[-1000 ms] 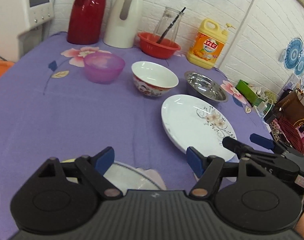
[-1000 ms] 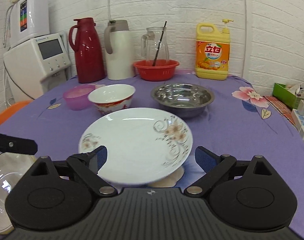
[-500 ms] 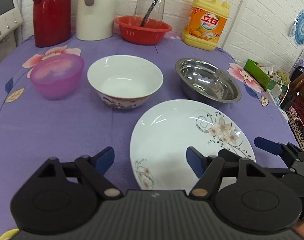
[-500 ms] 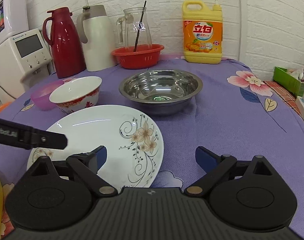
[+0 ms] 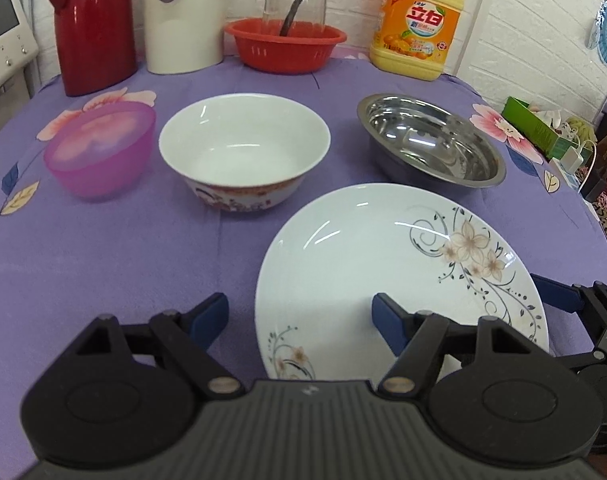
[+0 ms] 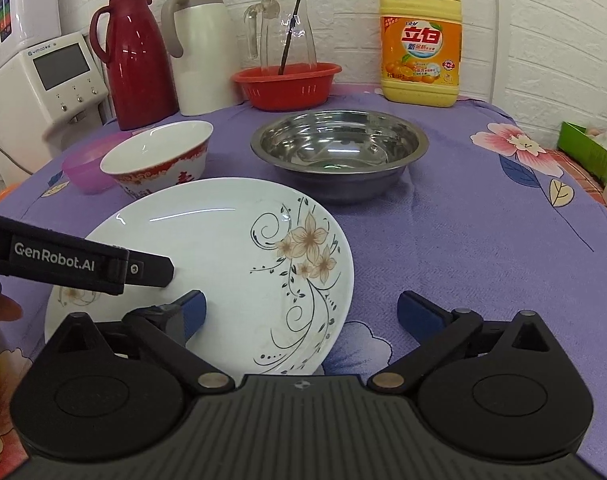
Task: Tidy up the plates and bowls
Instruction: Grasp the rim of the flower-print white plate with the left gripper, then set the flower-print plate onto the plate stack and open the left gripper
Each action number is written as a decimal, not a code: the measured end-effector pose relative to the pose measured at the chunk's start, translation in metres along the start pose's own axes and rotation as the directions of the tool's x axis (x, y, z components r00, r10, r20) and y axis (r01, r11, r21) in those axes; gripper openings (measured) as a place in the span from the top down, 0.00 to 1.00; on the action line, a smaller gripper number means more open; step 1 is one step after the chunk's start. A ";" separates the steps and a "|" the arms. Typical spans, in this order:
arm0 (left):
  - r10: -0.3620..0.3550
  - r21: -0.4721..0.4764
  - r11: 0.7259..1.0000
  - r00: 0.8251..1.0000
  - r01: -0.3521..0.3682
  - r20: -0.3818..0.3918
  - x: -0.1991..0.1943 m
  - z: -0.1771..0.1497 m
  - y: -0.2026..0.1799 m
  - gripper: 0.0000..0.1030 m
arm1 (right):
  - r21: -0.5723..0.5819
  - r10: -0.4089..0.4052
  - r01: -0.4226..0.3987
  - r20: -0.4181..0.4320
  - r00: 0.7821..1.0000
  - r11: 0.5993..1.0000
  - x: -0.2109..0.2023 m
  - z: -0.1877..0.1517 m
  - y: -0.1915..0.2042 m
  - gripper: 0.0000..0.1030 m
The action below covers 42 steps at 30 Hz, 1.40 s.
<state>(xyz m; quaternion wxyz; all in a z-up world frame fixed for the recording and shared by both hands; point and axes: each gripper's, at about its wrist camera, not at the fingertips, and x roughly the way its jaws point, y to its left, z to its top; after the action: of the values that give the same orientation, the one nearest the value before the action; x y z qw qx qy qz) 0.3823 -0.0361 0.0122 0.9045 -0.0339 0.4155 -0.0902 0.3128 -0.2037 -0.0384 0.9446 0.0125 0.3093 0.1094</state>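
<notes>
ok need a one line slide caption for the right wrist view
Open right claw poised over a floral plate, with steel bowl and ceramic bowl behind on the purple tablecloth.

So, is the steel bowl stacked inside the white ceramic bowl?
No, the steel bowl stands alone on the purple tablecloth, beside the white ceramic bowl.

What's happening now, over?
Left gripper and right gripper open, empty. Plate flat on cloth between them, three bowls behind. Nothing blocking, over.
</notes>
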 end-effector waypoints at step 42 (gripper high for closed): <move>0.147 -0.183 0.977 0.972 -0.113 0.183 -0.179 -0.162 0.119 0.37 | -0.218 0.237 -0.225 0.034 0.971 0.950 -0.112 -0.071 0.200 0.00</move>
<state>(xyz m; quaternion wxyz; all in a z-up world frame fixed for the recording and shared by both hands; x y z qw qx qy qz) 0.1614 0.1169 0.0232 0.9386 -0.0926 0.3321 0.0092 0.1435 -0.0360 -0.0119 0.9299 -0.0489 0.2641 0.2512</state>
